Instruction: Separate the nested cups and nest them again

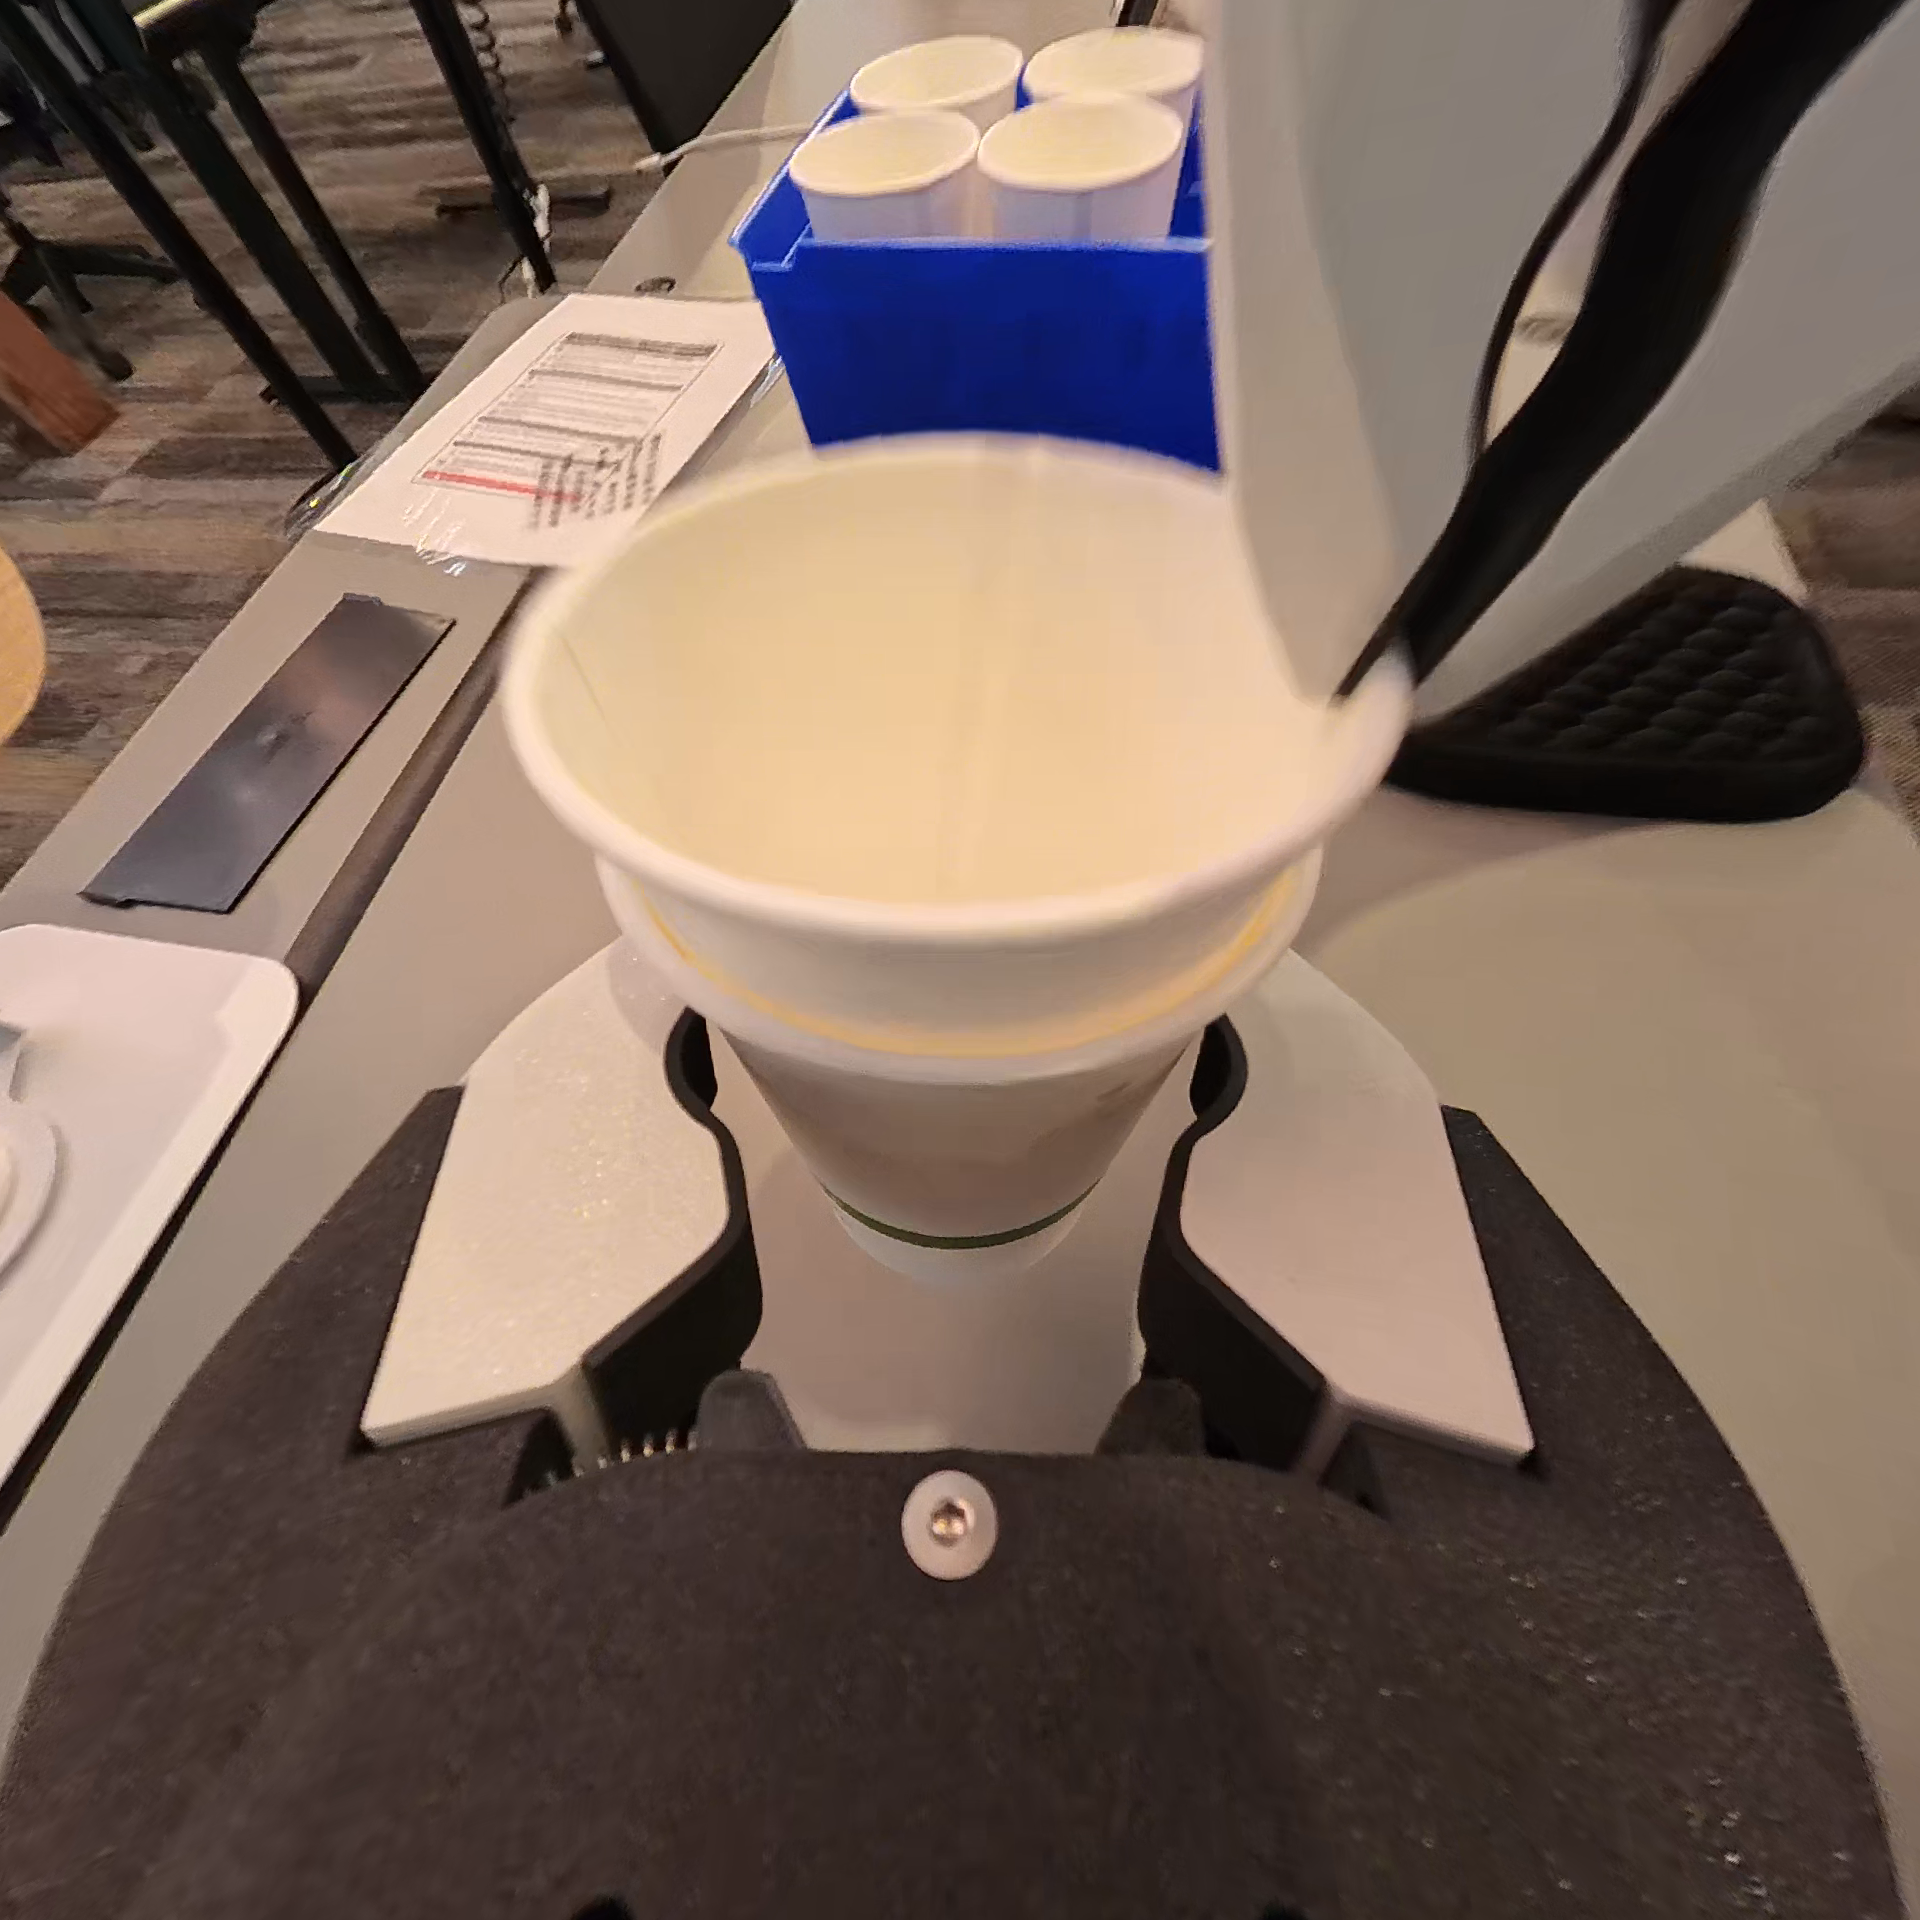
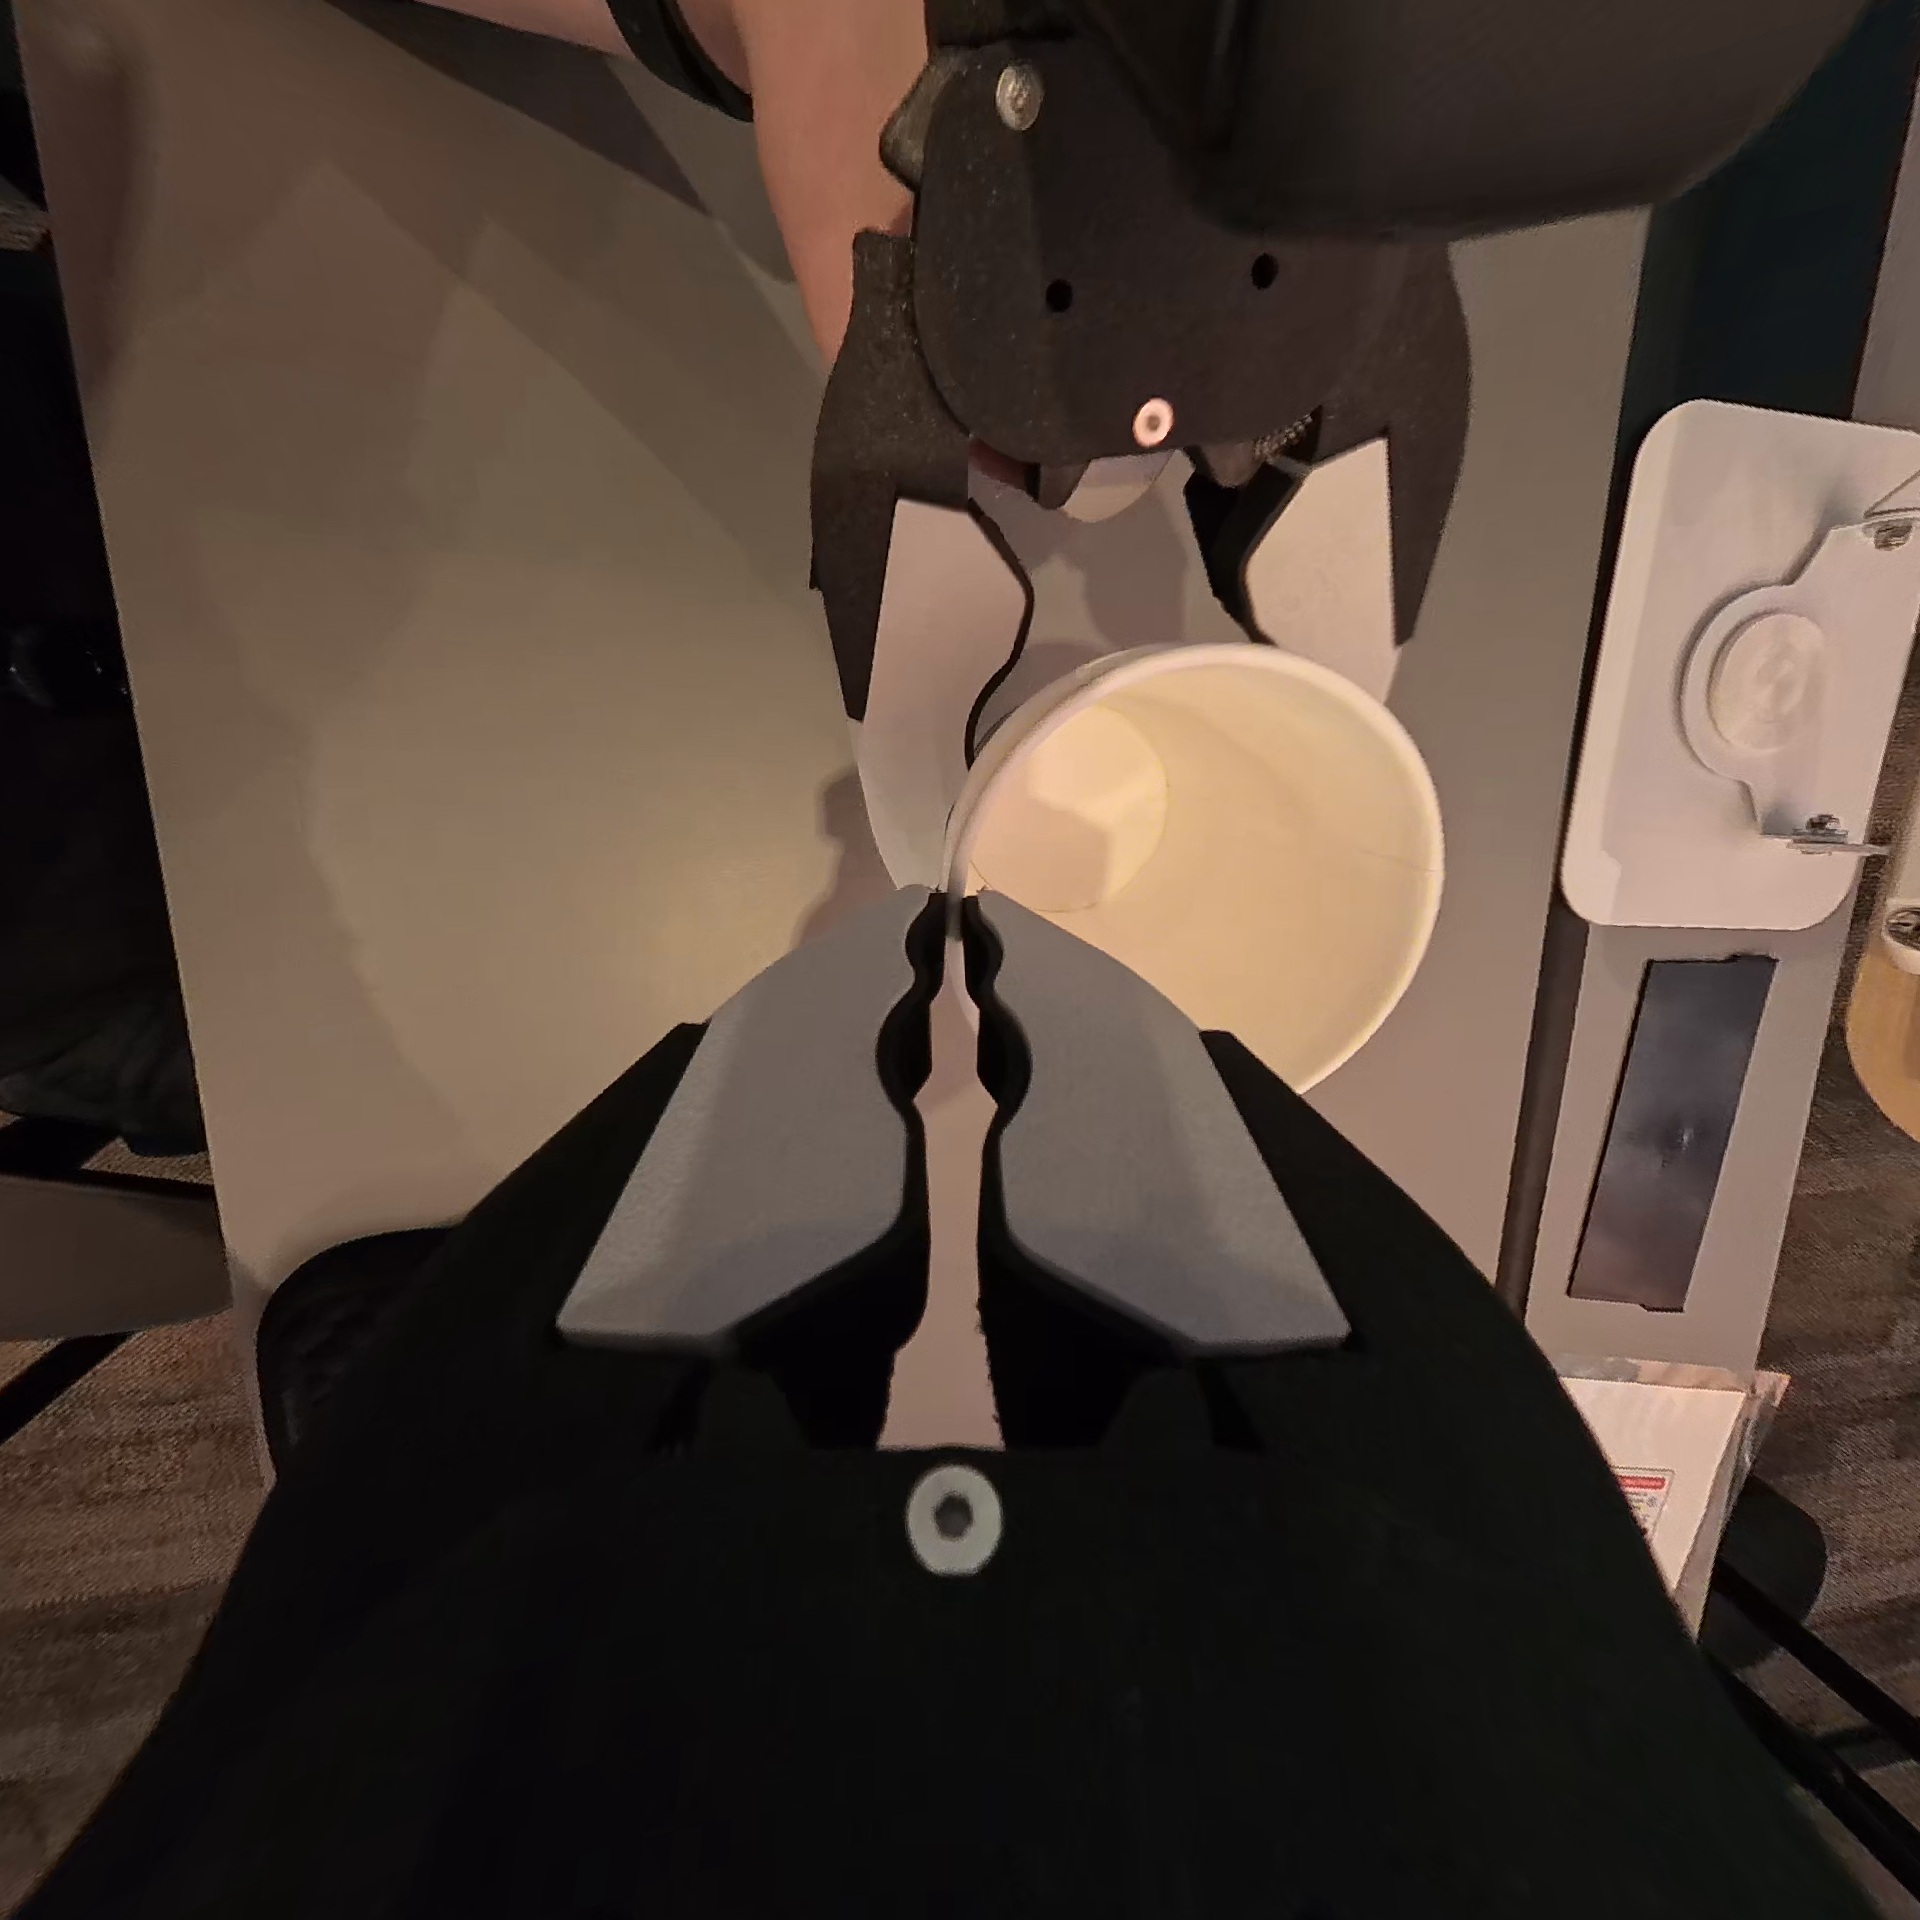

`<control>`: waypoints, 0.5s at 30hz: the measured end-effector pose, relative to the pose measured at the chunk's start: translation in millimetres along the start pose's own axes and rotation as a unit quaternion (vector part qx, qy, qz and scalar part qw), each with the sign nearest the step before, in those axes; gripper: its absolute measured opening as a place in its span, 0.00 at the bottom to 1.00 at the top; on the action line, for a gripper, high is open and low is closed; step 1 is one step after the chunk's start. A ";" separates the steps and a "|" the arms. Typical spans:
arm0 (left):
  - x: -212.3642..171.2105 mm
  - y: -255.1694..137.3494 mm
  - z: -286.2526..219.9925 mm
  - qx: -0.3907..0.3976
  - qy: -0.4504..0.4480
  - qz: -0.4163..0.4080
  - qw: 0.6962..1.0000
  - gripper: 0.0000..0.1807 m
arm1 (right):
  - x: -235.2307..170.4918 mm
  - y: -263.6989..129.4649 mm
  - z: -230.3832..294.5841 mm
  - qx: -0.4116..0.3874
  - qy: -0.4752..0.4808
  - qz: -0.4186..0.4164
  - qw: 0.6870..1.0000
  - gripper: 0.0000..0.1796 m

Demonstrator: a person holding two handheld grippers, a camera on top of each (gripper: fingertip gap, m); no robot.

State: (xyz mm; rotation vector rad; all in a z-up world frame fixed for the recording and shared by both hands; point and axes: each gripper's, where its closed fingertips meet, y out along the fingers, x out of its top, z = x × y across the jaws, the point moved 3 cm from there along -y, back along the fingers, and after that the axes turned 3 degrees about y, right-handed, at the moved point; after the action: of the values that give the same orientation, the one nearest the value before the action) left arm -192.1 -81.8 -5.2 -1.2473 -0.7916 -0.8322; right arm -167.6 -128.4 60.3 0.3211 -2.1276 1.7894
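Two white paper cups are nested. The inner cup point(image 1: 956, 707) stands raised and slightly tilted in the outer cup point(image 1: 956, 1153), which has a green stripe near its base. My left gripper point(image 1: 961, 1049) is shut on the outer cup's wall below its rim and holds it above the grey table point(image 1: 1558, 1039). My right gripper point(image 2: 948, 904) is shut on the inner cup's rim, one finger inside and one outside. It shows at the upper right in the left wrist view point(image 1: 1371, 675). The right wrist view looks down into the inner cup point(image 2: 1247, 831), with the left gripper point(image 2: 1122, 675) beyond it.
A blue bin point(image 1: 997, 343) with several upright white cups point(image 1: 883, 156) stands behind. A sheet in plastic point(image 1: 582, 416), a black strip point(image 1: 281, 748) and a white tray point(image 1: 125, 1091) lie left, near the table edge. A black mesh pad point(image 1: 1662, 707) is right.
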 end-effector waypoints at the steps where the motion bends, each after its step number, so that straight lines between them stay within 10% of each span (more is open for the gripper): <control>1: -1.6 0.9 0.6 0.004 0.004 0.006 1.000 0.50 | 1.5 -3.6 -1.0 -0.001 0.003 -0.006 1.000 0.01; 15: -7.0 7.3 -3.6 -0.006 0.005 0.018 1.000 0.50 | -0.5 -90.8 -13.9 -0.056 0.042 -0.056 0.996 0.01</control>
State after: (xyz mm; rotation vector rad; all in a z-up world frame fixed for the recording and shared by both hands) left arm -189.0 -83.7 -15.3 -1.2633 -0.7549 -0.8132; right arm -130.7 -131.2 144.4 0.3235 -2.0978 1.5862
